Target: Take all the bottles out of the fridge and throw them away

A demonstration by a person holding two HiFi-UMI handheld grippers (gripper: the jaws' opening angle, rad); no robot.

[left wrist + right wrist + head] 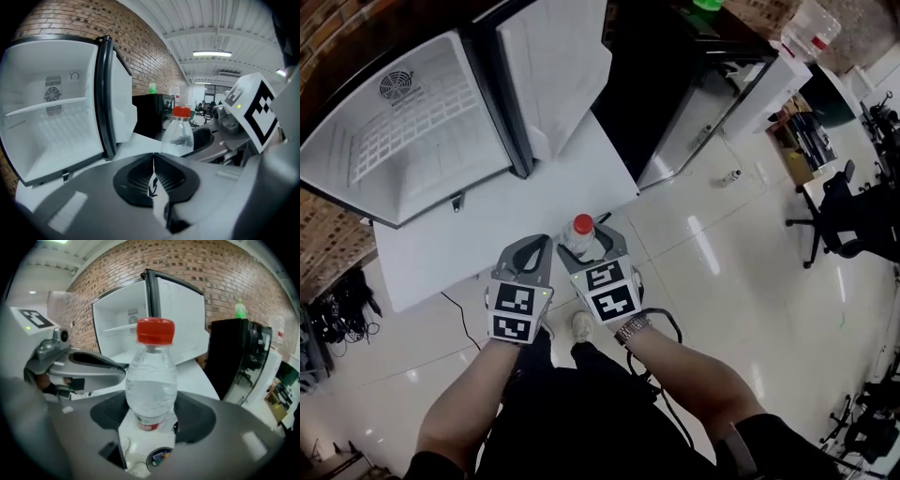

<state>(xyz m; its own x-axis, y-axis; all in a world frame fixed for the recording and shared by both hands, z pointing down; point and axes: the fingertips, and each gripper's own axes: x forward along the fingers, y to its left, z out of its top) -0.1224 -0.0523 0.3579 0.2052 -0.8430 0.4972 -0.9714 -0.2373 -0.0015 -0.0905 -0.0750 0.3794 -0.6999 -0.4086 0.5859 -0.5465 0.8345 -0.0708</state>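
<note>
right tool (150, 417) pinching red-capped bottle (151, 380); left tool (153, 165) pressed together; fridge door (553, 70) edge ahead, open floor (741, 281) right.

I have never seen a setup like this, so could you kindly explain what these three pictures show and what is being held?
There is no robot arm here. A person holds a two-jaw gripper in each hand, and the cubes with square markers are parts of those grippers. The head view comes from a camera on the person's head, looking steeply down. The other two views come from cameras riding on each gripper, looking along its jaws.

The right gripper is shut on a clear bottle with a red cap. The left gripper is shut with nothing between its jaws.

Ahead, a small white fridge stands open on a white table, and the inside that shows holds no bottles. Beside it is a black cabinet with a green bottle on top.
</note>
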